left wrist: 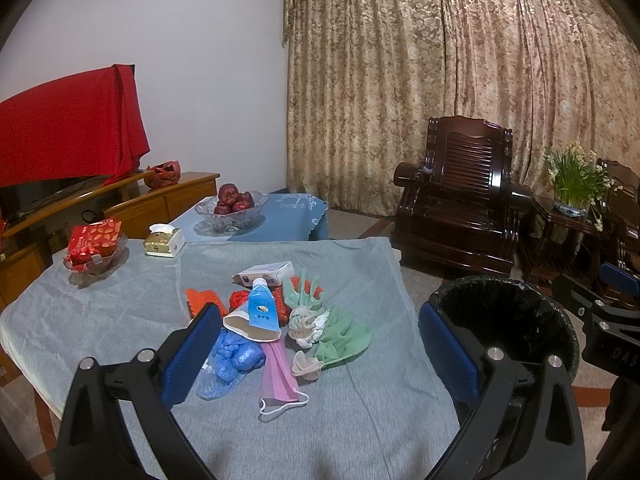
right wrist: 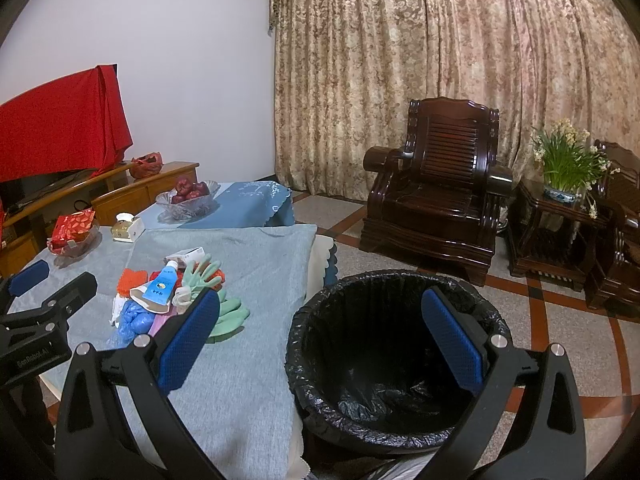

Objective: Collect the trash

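Observation:
A heap of trash lies on the grey-clothed table [left wrist: 360, 400]: a blue tube [left wrist: 262, 306], a pink face mask [left wrist: 278, 376], blue plastic covers [left wrist: 236, 354], green gloves [left wrist: 340, 336], a small white box [left wrist: 266, 272] and orange netting [left wrist: 202, 300]. The heap also shows in the right wrist view, with the tube [right wrist: 162, 286] on top. My left gripper [left wrist: 320, 348] is open and empty, just above the near side of the heap. My right gripper [right wrist: 320, 336] is open and empty, above the rim of the black-lined trash bin [right wrist: 384, 396], which stands on the floor right of the table.
At the table's far left are a tissue box [left wrist: 164, 240] and a glass dish with red packets [left wrist: 94, 248]. A glass bowl of apples [left wrist: 232, 210] stands on a blue-clothed table behind. A dark wooden armchair [right wrist: 436, 196] and a flower pot [right wrist: 564, 164] are to the right.

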Demonstrator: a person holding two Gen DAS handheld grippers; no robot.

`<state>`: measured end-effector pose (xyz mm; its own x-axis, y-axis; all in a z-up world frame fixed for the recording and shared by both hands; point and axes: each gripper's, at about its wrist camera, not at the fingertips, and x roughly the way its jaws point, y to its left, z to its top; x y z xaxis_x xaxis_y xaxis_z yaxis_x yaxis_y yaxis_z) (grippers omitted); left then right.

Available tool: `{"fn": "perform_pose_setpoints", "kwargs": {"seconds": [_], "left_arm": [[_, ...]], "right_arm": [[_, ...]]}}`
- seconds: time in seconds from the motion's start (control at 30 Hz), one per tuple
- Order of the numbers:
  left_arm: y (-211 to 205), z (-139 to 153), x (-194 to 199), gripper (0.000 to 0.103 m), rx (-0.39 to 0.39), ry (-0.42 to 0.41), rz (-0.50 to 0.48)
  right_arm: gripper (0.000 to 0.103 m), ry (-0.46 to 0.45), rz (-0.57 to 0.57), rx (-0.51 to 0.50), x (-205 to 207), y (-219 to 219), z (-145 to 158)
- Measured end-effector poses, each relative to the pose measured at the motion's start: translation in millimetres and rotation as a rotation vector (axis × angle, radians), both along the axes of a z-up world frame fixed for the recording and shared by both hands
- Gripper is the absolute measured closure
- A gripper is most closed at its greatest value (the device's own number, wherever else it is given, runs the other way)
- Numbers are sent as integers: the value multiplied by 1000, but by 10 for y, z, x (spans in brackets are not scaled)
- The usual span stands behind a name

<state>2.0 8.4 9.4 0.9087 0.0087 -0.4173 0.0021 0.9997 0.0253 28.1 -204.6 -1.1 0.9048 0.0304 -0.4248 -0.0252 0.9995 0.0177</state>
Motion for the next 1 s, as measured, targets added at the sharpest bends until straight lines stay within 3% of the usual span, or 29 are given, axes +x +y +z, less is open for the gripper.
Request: {"fn": "perform_pose_setpoints", "kwargs": {"seconds": [0.67,1.0], "left_arm": [[19,20,6,6,0,0,-1],[225,26,3,6,-9,1,13]], "right_arm": [[5,2,0,1,30,-4,-3],[5,2,9,4,171,149,-205]]}}
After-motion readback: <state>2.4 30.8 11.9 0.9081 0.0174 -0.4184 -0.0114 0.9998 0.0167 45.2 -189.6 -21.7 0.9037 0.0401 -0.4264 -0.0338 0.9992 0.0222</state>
